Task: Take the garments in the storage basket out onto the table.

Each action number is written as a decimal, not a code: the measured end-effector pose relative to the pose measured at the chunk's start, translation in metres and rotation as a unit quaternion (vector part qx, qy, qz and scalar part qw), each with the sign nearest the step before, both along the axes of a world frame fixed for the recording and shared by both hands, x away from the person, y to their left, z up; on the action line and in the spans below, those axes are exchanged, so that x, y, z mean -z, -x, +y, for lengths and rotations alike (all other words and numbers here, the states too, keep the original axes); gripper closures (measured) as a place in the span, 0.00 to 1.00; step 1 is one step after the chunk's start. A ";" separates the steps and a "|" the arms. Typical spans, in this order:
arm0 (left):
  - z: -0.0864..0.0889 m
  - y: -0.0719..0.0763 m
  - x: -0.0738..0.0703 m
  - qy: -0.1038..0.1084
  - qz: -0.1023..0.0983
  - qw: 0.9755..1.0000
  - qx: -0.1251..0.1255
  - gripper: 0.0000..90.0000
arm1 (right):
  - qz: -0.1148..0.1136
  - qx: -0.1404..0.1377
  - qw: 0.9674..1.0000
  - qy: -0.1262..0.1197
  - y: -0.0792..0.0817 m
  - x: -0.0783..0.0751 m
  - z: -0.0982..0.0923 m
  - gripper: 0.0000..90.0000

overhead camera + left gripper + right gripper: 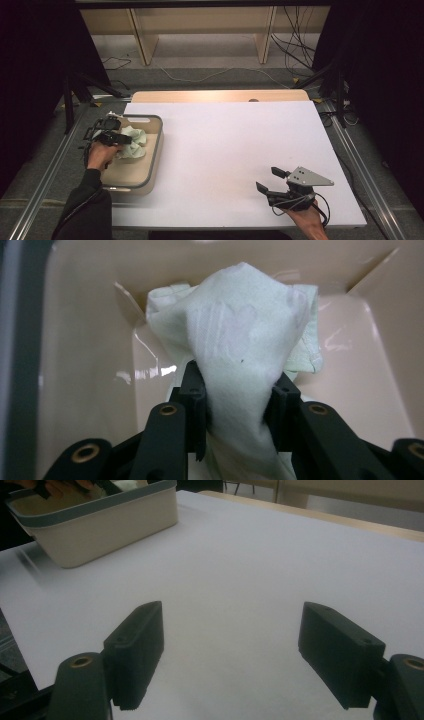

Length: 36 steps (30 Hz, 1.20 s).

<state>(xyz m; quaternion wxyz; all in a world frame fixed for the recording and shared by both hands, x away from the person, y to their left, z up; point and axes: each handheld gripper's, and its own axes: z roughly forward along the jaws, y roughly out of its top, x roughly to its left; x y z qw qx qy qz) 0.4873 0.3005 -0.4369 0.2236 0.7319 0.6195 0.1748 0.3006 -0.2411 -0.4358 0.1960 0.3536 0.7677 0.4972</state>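
Fingers (192, 390) of the left gripper (237, 405) are closed on a bunched fold of the pale green cloth (240, 335); in the left gripper view the fabric is pinched between them and rises above them in a loose peak. In the high view, the left gripper (111, 137) is seen at the left of the frame, inside the beige basket (156, 150) with the grey rim, and the cloth (134, 142) is seen lying crumpled in the basket, toward its far end. Whether the cloth is lifted clear of the basket floor cannot be told.

The right gripper (274, 181) is held at the lower right of the high view, above the white desk (225, 145), well apart from the basket. In the right gripper view its fingers (140, 645) are spread wide and nothing is held between them; the basket (100, 525) is seen at the upper left of that frame.

The following risks are judged from this position:

- Only a gathered fold is gripped. If the cloth is pulled upward quickly, the fold may slip out from between the fingers.
- The hanging part of the cloth may be dragged over the basket rim. If it catches there, the light basket may be tilted or shifted on the desk.
- The left gripper is close to the basket wall. A sideways move may knock the wall.
- The cloth is bunched, so it may be set down on the desk still crumpled unless it is steadied by the right gripper.
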 end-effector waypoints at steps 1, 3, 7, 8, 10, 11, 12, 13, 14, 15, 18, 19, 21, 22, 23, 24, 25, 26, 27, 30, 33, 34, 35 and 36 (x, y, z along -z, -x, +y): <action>0.000 0.001 -0.002 0.001 -0.002 1.000 0.003 0.75 | 0.000 0.000 1.000 0.000 0.000 0.000 0.000 0.30; -0.002 0.002 -0.006 0.003 -0.002 1.000 0.009 0.75 | 0.001 0.000 1.000 0.000 0.000 0.000 0.000 0.30; -0.003 0.003 -0.012 0.010 -0.004 1.000 0.014 0.75 | 0.000 0.000 1.000 0.000 0.000 0.000 0.000 0.30; -0.002 0.004 -0.014 0.013 -0.004 1.000 0.016 0.75 | 0.000 0.000 1.000 0.001 0.000 0.000 0.000 0.30; -0.002 0.005 -0.017 0.018 -0.008 1.000 0.018 0.75 | 0.000 0.002 1.000 -0.001 0.000 0.000 0.000 0.30; -0.002 0.006 -0.019 0.022 -0.011 0.999 0.021 0.75 | 0.000 0.002 1.000 -0.002 0.000 0.000 0.000 0.30; -0.002 0.006 -0.022 0.027 -0.015 0.999 0.024 0.75 | 0.000 0.002 1.000 -0.001 0.000 0.000 0.000 0.30; -0.001 0.007 -0.024 0.031 -0.017 0.999 0.027 0.75 | 0.000 0.001 1.000 0.000 0.000 0.000 0.000 0.30; -0.002 0.008 -0.026 0.037 -0.020 0.999 0.026 0.75 | 0.000 0.001 1.000 0.001 0.000 0.000 0.000 0.30; -0.002 0.009 -0.029 0.039 -0.023 0.999 0.028 0.75 | 0.000 0.001 1.000 0.001 0.000 0.000 0.000 0.30; -0.002 0.011 -0.034 0.045 -0.031 0.998 0.032 0.75 | 0.001 0.000 1.000 0.000 0.000 0.000 0.000 0.30; -0.003 0.011 -0.036 0.050 -0.034 0.998 0.032 0.75 | 0.000 0.000 1.000 0.001 0.000 0.000 0.000 0.30; -0.003 0.012 -0.039 0.053 -0.039 0.997 0.036 0.75 | 0.000 0.001 1.000 0.000 0.000 0.000 0.000 0.30; -0.003 0.013 -0.041 0.055 -0.041 0.997 0.037 0.75 | 0.001 0.000 1.000 0.000 0.000 0.000 0.000 0.30; -0.004 0.013 -0.042 0.058 -0.044 0.997 0.038 0.75 | 0.000 0.000 1.000 0.000 0.000 0.000 0.000 0.30; -0.004 0.014 -0.044 0.060 -0.046 0.996 0.040 0.75 | 0.000 0.001 1.000 0.001 0.000 0.000 0.000 0.30; -0.004 0.014 -0.045 0.064 -0.048 0.996 0.041 0.75 | 0.000 0.001 1.000 0.000 0.000 0.000 0.000 0.30; -0.004 0.015 -0.047 0.067 -0.049 0.996 0.041 0.75 | 0.000 0.000 1.000 0.000 0.000 0.000 0.000 0.30; -0.004 0.015 -0.048 0.068 -0.052 0.995 0.043 0.75 | 0.002 0.001 1.000 0.000 0.000 0.000 0.000 0.30; -0.006 0.017 -0.053 0.074 -0.058 0.995 0.046 0.75 | 0.001 0.000 1.000 -0.001 0.000 0.000 0.000 0.30; -0.008 0.019 -0.059 0.078 -0.069 0.993 0.049 0.75 | 0.001 0.000 1.000 -0.001 0.000 0.000 0.000 0.30; -0.008 0.020 -0.061 0.080 -0.070 0.993 0.052 0.75 | 0.001 0.001 1.000 -0.001 0.000 0.000 0.000 0.30; -0.009 0.021 -0.063 0.081 -0.073 0.992 0.055 0.75 | 0.001 0.002 1.000 -0.002 0.000 0.000 0.000 0.30; -0.011 0.022 -0.065 0.083 -0.079 0.992 0.056 0.75 | 0.001 0.002 1.000 -0.002 0.000 0.000 0.000 0.30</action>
